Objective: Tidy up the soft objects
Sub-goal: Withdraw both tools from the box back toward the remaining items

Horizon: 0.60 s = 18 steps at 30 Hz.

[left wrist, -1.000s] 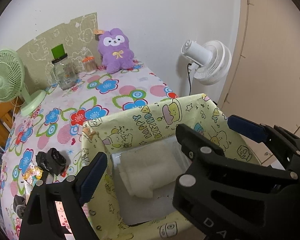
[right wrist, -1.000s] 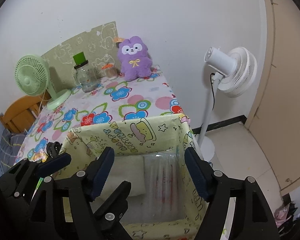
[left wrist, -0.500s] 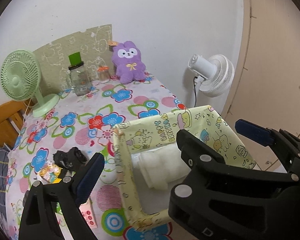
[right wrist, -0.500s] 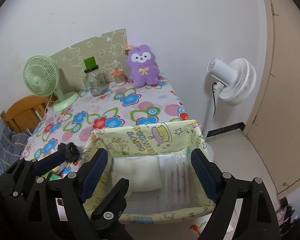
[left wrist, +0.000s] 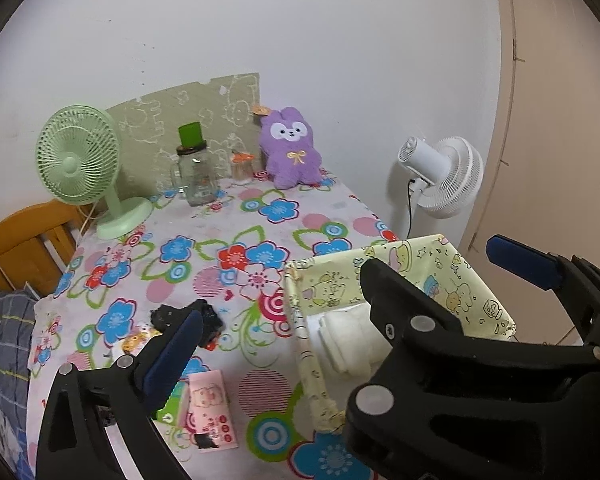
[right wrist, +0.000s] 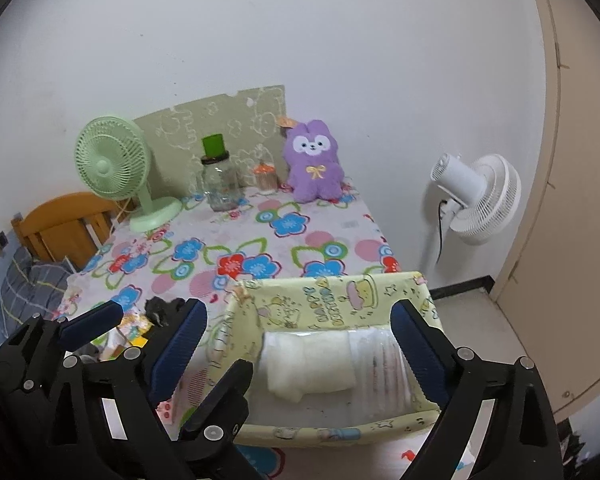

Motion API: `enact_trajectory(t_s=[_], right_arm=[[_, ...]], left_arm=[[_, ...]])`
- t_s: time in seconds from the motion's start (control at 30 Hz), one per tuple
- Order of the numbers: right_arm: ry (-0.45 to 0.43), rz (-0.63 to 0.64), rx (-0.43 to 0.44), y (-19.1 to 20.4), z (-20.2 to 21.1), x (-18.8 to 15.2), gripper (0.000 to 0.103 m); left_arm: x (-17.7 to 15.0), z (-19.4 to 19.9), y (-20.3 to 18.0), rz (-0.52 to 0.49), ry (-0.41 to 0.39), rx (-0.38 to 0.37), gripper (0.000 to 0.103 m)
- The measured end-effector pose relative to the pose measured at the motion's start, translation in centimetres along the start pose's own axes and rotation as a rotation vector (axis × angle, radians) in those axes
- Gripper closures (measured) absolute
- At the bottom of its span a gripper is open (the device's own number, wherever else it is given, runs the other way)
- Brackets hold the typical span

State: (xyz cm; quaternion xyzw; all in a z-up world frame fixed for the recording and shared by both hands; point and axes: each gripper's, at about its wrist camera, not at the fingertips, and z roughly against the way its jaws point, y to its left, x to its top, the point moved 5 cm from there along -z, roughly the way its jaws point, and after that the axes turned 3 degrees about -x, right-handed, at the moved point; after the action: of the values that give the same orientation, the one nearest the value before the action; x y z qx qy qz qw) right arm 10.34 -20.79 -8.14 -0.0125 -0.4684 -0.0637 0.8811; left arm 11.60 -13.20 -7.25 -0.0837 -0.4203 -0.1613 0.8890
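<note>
1. Here the left gripper (left wrist: 348, 300) hangs over the near part of the table (left wrist: 228, 232), its jaws wide and nothing between them; they have just been opening further.
2. The right gripper (right wrist: 300, 340) stands over the yellow fabric bin (right wrist: 328, 300), its jaws likewise wide and empty, and they too have just been opening further. In the left wrist view its black frame crosses in front of the bin.
3. The bin sits at the table's near right corner, with its right side along the table's right edge.
4. Inside the bin a folded white towel (right wrist: 308, 364) lies on the floor of the bin towards its left wall, and a clear plastic pack (right wrist: 380, 364) lies just beside it, against the right wall.
5. On the table left of the bin, near the front edge, lie a crumpled black cloth (left wrist: 172, 316), a small yellow packet (left wrist: 136, 340) touching it, and a pink tissue pack (left wrist: 212, 412) closer to the front edge.
6. Along the far edge stands a purple plush bunny (left wrist: 290, 148) near the far right corner, with a small orange-lidded jar (left wrist: 242, 166) and a glass jar (left wrist: 194, 176) to its left.
7. A green desk fan (left wrist: 80, 160) stands at the far left corner.
8. A white floor fan (right wrist: 476, 196) stands off the table beyond its right edge.
</note>
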Motion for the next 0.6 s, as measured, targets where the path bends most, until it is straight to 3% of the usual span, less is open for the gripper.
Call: enact_trajectory(t_s=[0.6], right_arm=[[-0.037, 0.096, 0.052, 6.0, 2.4, -0.1, 0.005]], left_arm=[[-1.5, 3.6, 5.2, 0.038, -0.033, 0.068, 0.0]])
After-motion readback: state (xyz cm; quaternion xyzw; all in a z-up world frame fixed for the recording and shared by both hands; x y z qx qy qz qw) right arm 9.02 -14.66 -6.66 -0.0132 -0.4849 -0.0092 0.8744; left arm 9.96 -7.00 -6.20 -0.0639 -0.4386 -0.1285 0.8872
